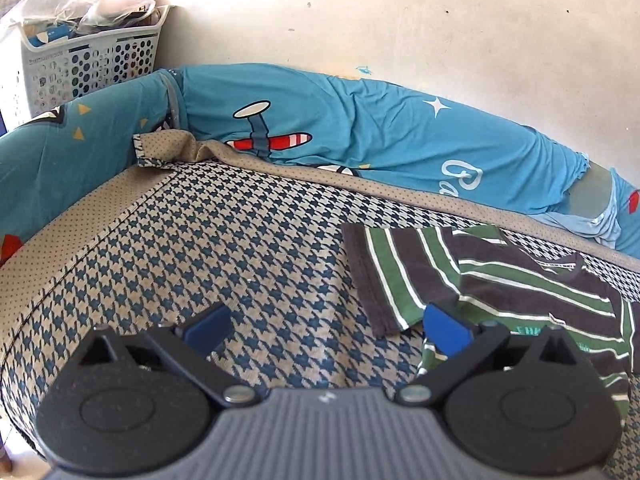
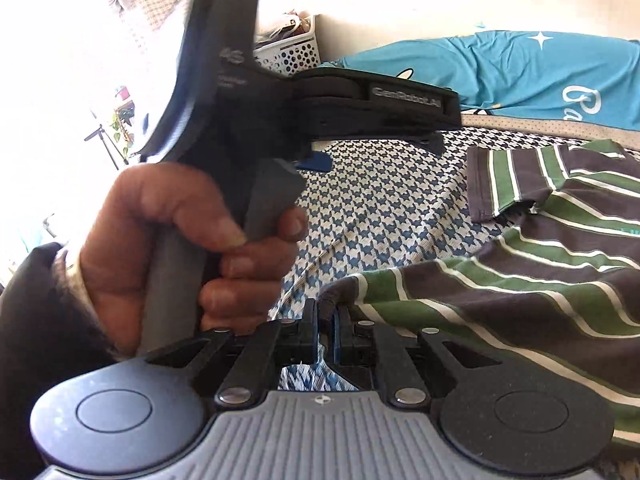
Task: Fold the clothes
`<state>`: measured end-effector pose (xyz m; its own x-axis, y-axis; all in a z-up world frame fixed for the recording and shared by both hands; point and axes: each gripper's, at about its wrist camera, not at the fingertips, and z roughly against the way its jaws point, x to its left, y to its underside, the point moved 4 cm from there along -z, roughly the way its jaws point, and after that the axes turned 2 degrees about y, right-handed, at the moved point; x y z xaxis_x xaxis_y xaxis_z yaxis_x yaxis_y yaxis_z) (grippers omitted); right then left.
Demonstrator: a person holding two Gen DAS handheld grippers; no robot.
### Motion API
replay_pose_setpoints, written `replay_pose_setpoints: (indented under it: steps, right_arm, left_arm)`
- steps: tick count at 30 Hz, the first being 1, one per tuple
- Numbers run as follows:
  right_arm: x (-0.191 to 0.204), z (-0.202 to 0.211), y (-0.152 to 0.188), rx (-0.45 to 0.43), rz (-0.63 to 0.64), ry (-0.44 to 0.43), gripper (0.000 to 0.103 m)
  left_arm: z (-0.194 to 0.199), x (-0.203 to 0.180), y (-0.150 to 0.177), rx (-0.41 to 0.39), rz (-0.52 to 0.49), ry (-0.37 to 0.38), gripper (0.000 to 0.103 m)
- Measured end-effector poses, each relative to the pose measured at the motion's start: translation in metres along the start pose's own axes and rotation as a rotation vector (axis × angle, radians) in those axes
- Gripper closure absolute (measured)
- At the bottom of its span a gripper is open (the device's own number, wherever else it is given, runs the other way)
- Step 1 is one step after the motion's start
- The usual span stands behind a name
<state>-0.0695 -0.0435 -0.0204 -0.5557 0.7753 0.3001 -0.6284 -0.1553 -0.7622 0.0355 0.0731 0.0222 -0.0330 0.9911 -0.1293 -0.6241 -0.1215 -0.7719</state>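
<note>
Right gripper: jaws clenched on a rolled edge of the brown, green and white striped knit T-shirt; the cloth rises from the bed into the nearly closed blue pads. Left gripper: jaws released and spread wide, nothing between them; its right blue pad hangs over the near-left edge of the shirt, contact cannot be told. In the right wrist view the left gripper appears side-on, far and left of the shirt, its grey handle held in the person's left hand with a dark sleeve at the wrist. The shirt lies partly folded on the right of the blue-and-beige houndstooth bed cover, one sleeve turned over the body, neckline toward the far right. Far side of the bed: a long teal printed cushion with airplane and star motifs against the off-white wall. Far left corner: a white perforated plastic laundry basket holding bags and clutter.
</note>
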Motion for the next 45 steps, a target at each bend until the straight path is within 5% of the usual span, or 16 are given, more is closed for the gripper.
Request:
replay_pose_setpoints:
  steps: [5,20,34,45]
  right_arm:
    - [-0.005,-0.012,0.007,0.058,-0.002,0.015,0.088]
    - [-0.06,0.07,0.037,-0.026,-0.14,0.172,0.082]
    - [-0.138,0.131,0.073,-0.076,-0.279,0.529,0.073]
    - [-0.17,0.126,0.085,-0.101,-0.376,0.556,0.061]
  left_arm:
    - [-0.006,-0.01,0.005,0.009,-0.041,-0.003,0.0]
    - [-0.022,-0.081,0.049,0.083,-0.229,0.104,0.0]
    - [-0.021,-0.118,0.096,0.171,-0.325,0.182,0.0]
    - [-0.04,-0.131,0.126,0.249,-0.37,0.135,0.0]
